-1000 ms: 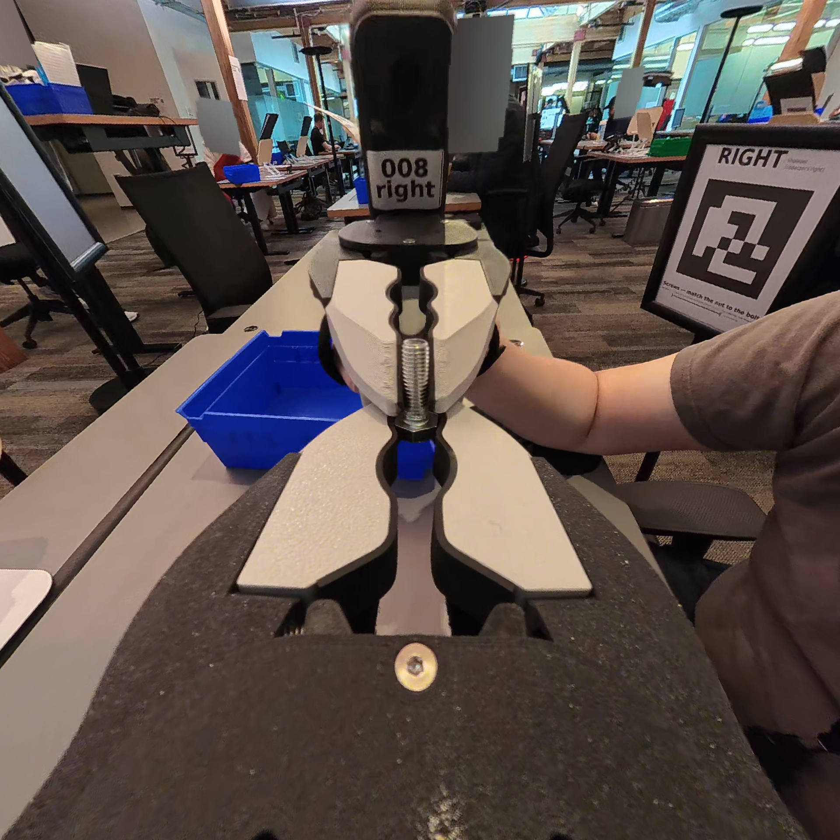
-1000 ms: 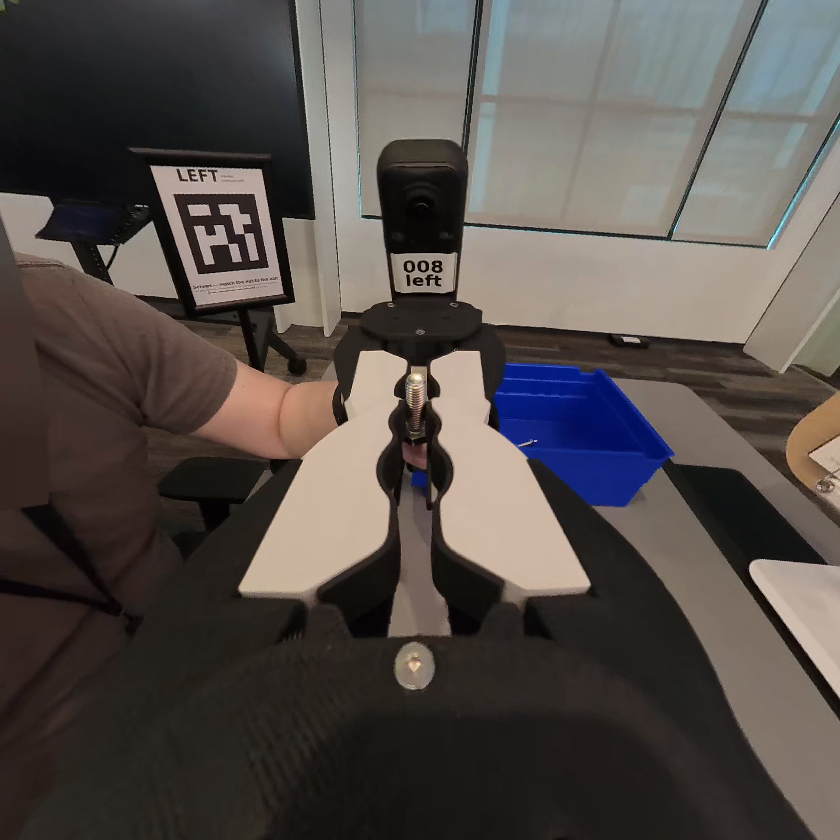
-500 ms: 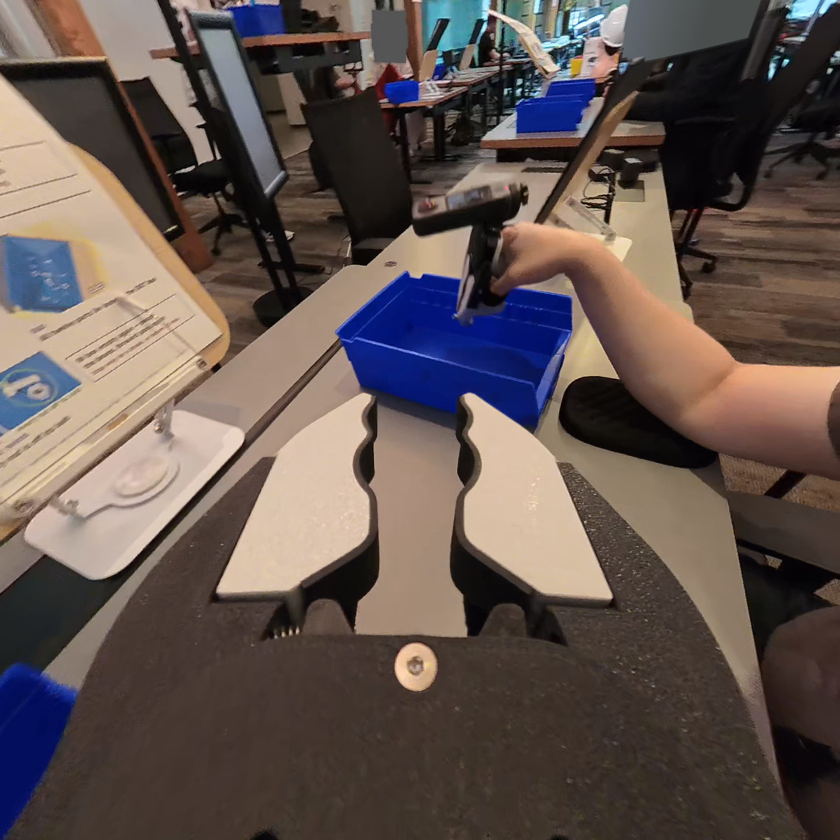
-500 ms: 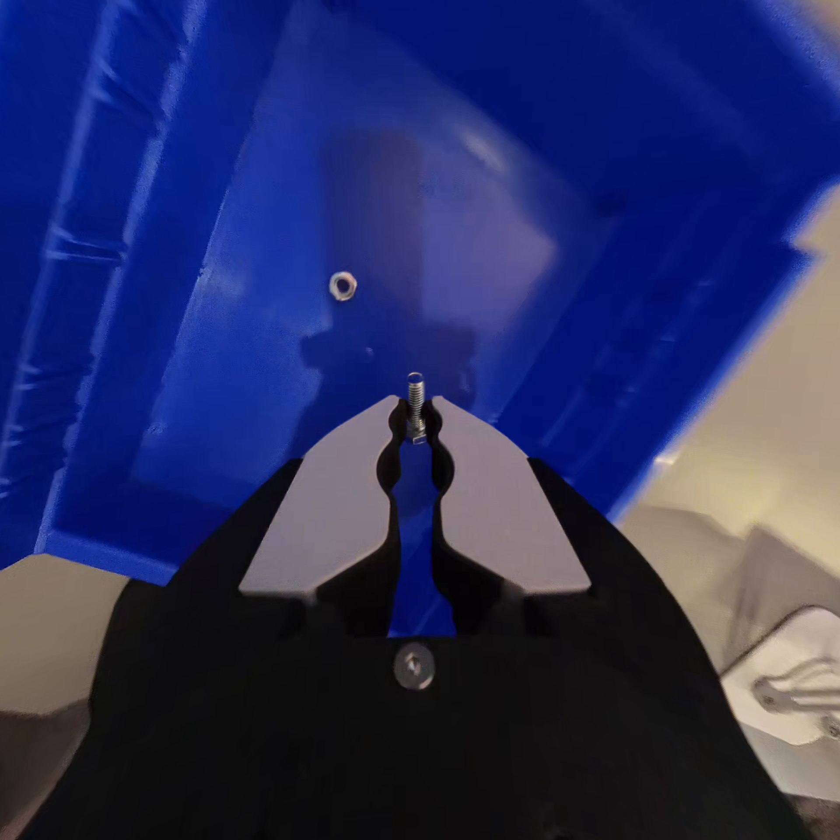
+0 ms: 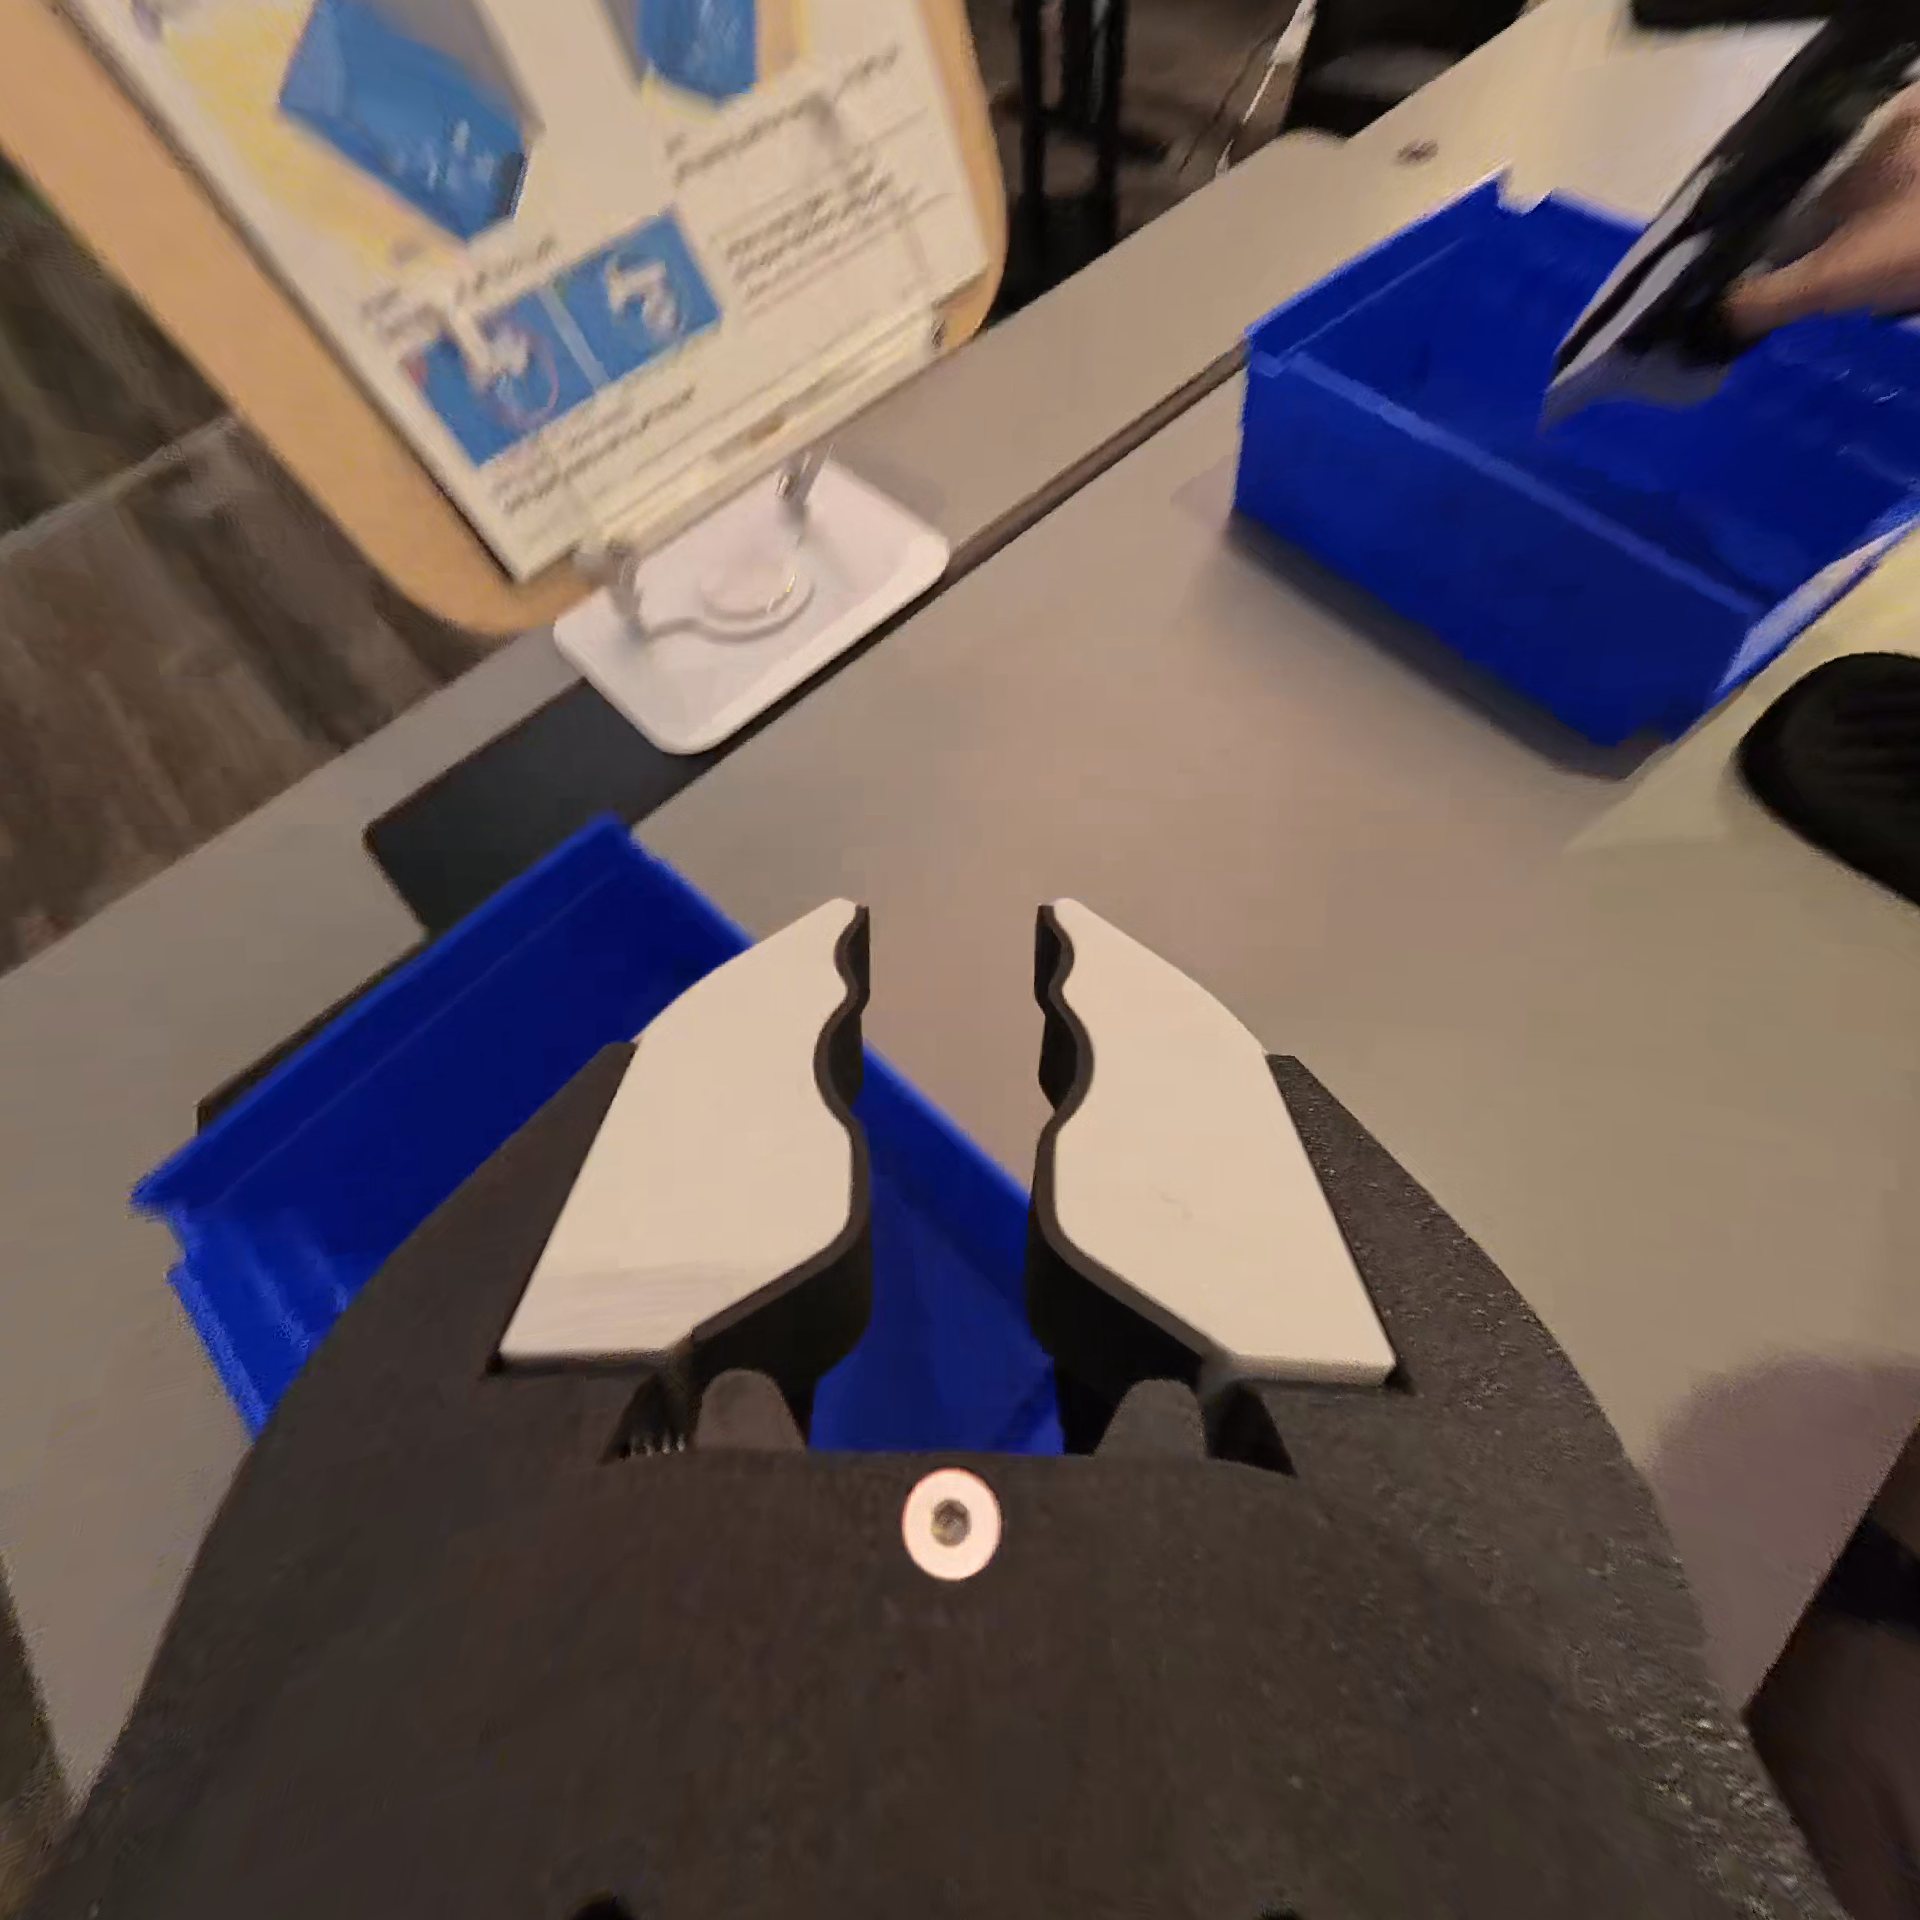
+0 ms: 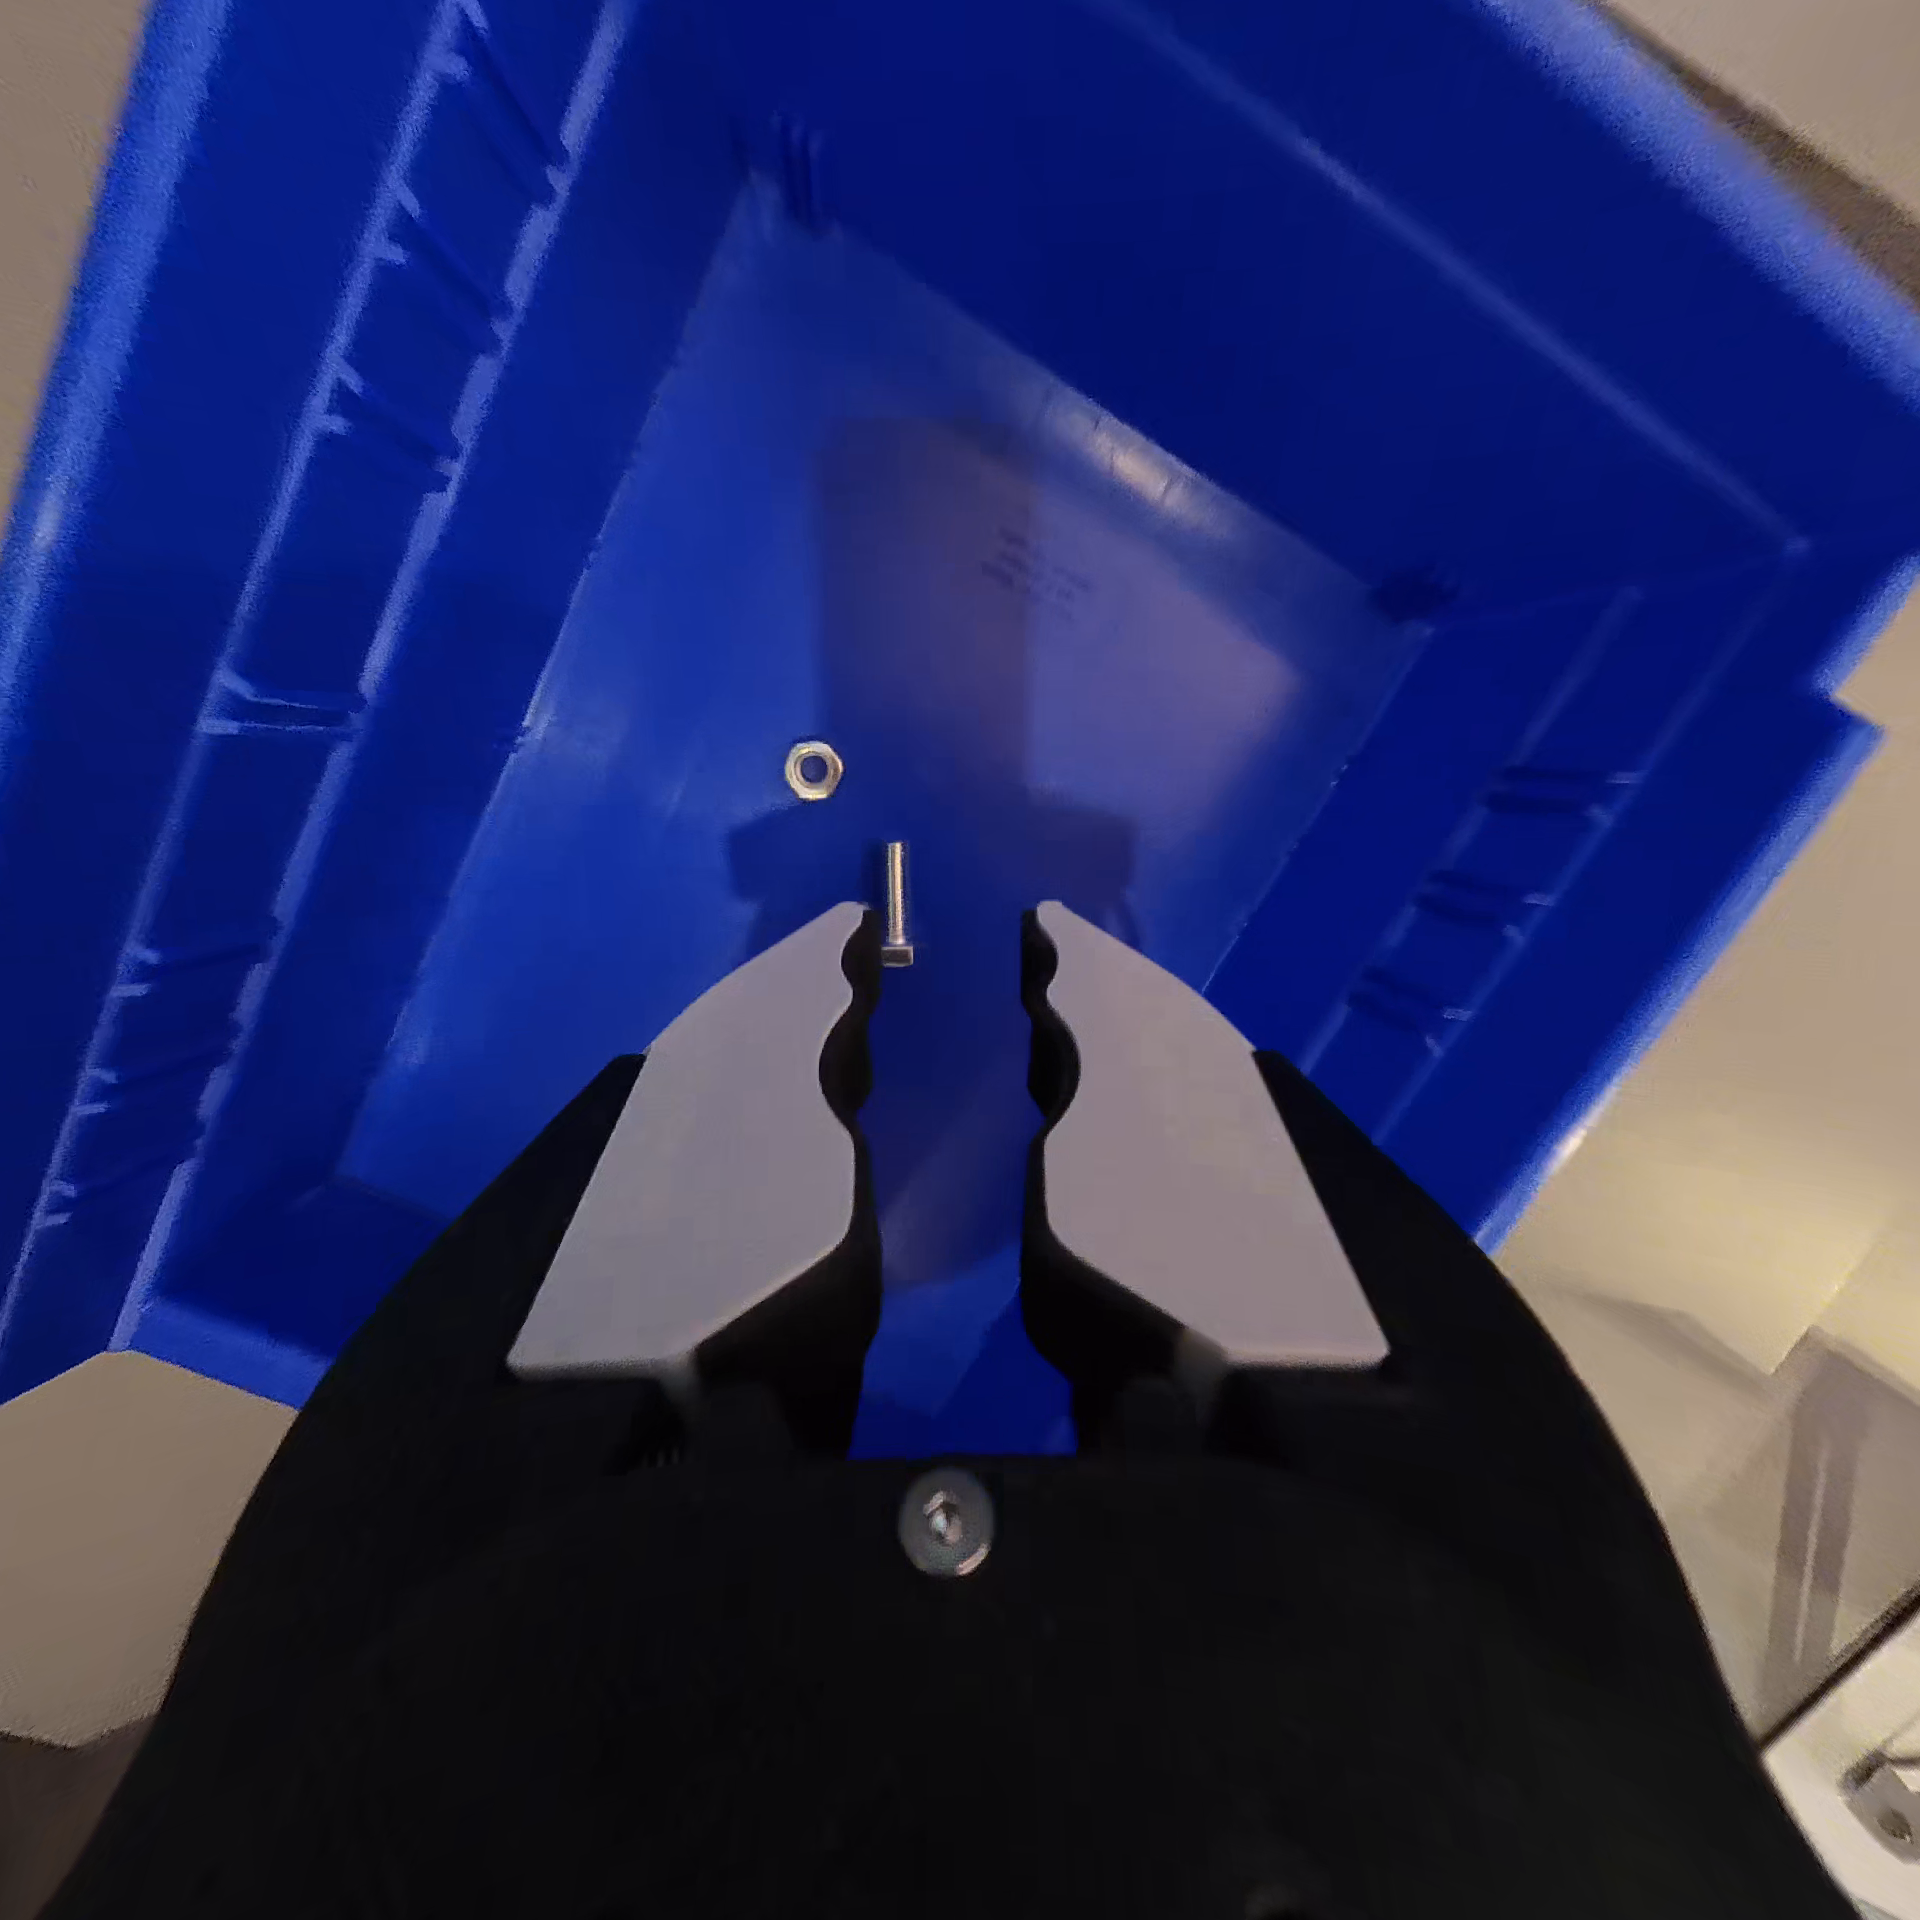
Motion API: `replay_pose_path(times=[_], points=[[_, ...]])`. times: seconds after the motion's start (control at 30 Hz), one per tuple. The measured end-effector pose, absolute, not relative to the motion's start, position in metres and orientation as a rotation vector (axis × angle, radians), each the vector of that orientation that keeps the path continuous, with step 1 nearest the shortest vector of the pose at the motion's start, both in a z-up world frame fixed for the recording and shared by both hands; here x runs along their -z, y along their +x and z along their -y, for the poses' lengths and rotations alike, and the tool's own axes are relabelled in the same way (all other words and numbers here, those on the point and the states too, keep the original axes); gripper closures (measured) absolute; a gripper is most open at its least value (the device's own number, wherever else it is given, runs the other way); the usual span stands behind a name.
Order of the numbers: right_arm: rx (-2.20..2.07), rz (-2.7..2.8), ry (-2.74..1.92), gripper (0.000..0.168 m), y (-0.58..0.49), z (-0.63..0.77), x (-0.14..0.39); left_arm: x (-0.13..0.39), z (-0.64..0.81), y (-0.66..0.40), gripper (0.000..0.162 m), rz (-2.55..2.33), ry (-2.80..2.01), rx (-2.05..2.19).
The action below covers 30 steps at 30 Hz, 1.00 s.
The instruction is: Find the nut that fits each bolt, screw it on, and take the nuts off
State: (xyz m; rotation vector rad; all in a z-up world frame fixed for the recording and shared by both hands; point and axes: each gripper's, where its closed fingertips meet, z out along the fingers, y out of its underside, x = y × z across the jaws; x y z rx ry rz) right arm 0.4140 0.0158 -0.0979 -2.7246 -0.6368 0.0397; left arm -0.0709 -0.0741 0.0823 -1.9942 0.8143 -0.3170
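Right gripper [image 6: 945, 914]: pale flat fingers [image 6: 717, 1164] spread apart, nothing between them. Small silver hex-head bolt [image 6: 896, 906] lies free on the floor of the blue plastic bin [image 6: 312, 520], head toward the gripper, just beside the left fingertip and apparently not touching it. Small silver hex nut [image 6: 814, 770] lies flat a little beyond the bolt's threaded end, apart from it. Judgement: nut and bolt already separated and deposited together in this bin; the gripper points down into it because this is the drop-off.

Left gripper [image 5: 948, 920]: fingers likewise parted and empty, over the grey tabletop [image 5: 1299, 883], above the near rim of a second blue bin [image 5: 395, 1060]. Contents of that bin not visible; likely the supply for the next pair. Beyond: an instruction sheet on a white-based stand [image 5: 748, 592].
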Motion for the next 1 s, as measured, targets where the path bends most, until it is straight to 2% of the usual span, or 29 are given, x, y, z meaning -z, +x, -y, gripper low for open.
replay_pose_path(times=[0.17,0.3,0.73,1.0], points=[[-0.038,0.643,-2.664,0.140,0.412,-0.018,0.084,-0.034,0.061,-0.141,0.141,-0.616,-2.314,0.155],[-0.025,0.669,-2.682,0.140,0.412,-0.016,0.089,-0.004,0.043,-0.167,0.145,-0.456,-2.443,0.190],[-0.024,0.722,-2.676,0.140,0.402,-0.017,0.091,0.112,0.014,-0.211,0.146,-0.192,-2.831,0.133],[-0.010,0.744,-2.690,0.140,0.402,-0.018,0.095,0.133,0.005,-0.218,0.147,-0.153,-2.869,0.062]])
